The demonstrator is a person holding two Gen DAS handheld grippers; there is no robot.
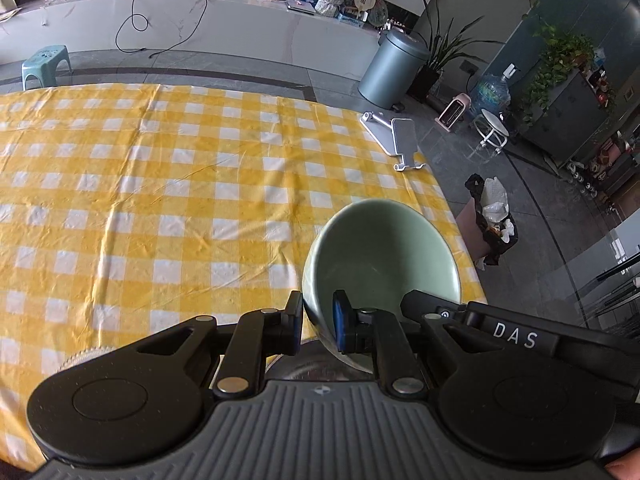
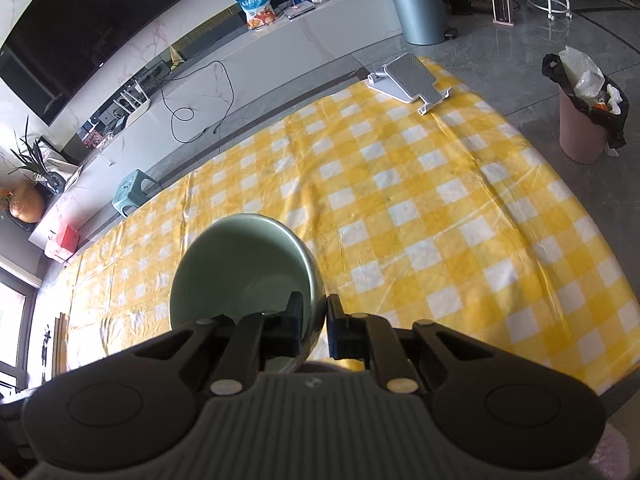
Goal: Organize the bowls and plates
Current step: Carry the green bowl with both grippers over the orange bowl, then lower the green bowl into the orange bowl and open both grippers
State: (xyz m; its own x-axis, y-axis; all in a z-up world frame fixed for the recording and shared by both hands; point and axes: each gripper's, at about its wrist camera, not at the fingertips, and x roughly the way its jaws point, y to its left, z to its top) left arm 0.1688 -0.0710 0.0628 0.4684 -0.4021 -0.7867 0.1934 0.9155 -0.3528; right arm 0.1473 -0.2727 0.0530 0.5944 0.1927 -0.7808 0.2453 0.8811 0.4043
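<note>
In the left wrist view my left gripper (image 1: pixel 318 320) is shut on the rim of a pale green bowl (image 1: pixel 384 256), one pad outside the wall and one inside, and holds it tilted above the yellow checked tablecloth (image 1: pixel 160 200). In the right wrist view my right gripper (image 2: pixel 316 326) is shut on the rim of another pale green bowl (image 2: pixel 236 264) in the same way, above the tablecloth (image 2: pixel 440 200). No plates show in either view.
A white tablet stand (image 1: pixel 396 136) lies at the table's far right corner; it also shows in the right wrist view (image 2: pixel 408 78). Past the table edge stand a pink waste bin (image 2: pixel 580 120), a grey metal bin (image 1: pixel 390 68) and a teal stool (image 1: pixel 44 64).
</note>
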